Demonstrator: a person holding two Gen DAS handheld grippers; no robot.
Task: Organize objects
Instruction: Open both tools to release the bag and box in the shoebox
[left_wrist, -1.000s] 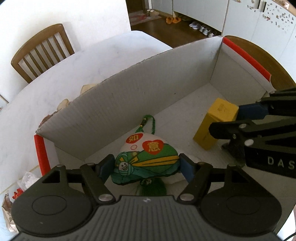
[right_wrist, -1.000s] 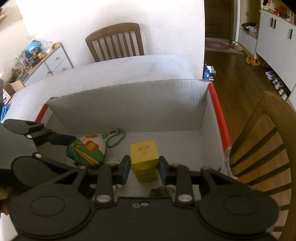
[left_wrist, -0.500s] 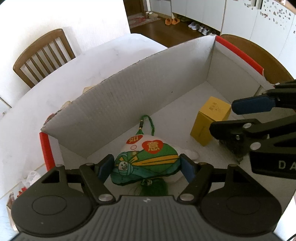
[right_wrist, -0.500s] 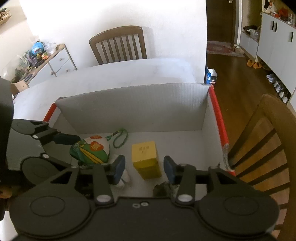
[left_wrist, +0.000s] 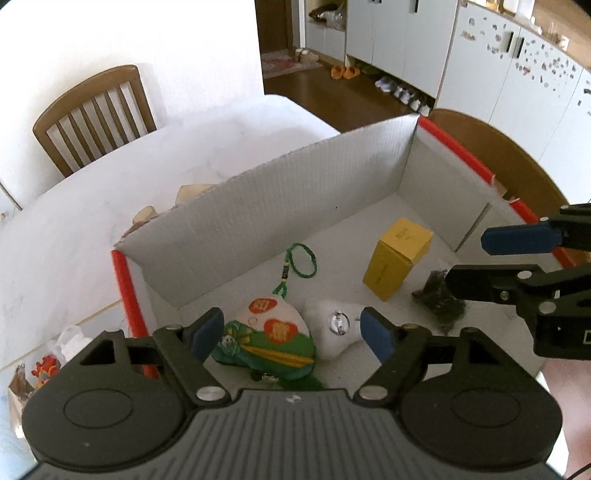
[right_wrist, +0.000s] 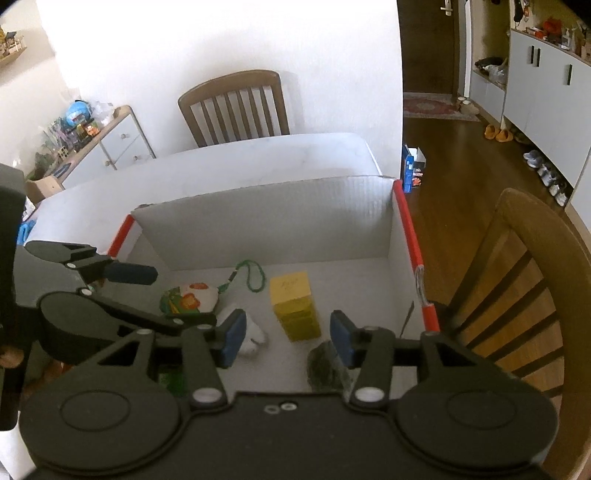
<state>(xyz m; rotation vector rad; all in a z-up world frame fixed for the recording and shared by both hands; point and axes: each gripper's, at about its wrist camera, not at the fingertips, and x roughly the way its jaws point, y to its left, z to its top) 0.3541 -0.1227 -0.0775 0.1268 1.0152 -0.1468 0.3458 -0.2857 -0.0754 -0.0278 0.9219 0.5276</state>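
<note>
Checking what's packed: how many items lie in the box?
4: green pouch near-left, white plush beside it, yellow carton standing centre, dark bundle near-right. More may be hidden.

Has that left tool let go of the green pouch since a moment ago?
Yes. The left tool has opened and pulled back; the green pouch lies on the box floor.

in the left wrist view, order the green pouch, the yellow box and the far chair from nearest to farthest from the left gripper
1. Green pouch: in the cardboard box, by the left gripper's left finger.
2. Yellow box: deeper in the box, to the right.
3. Chair: beyond the table, upper left.
</note>
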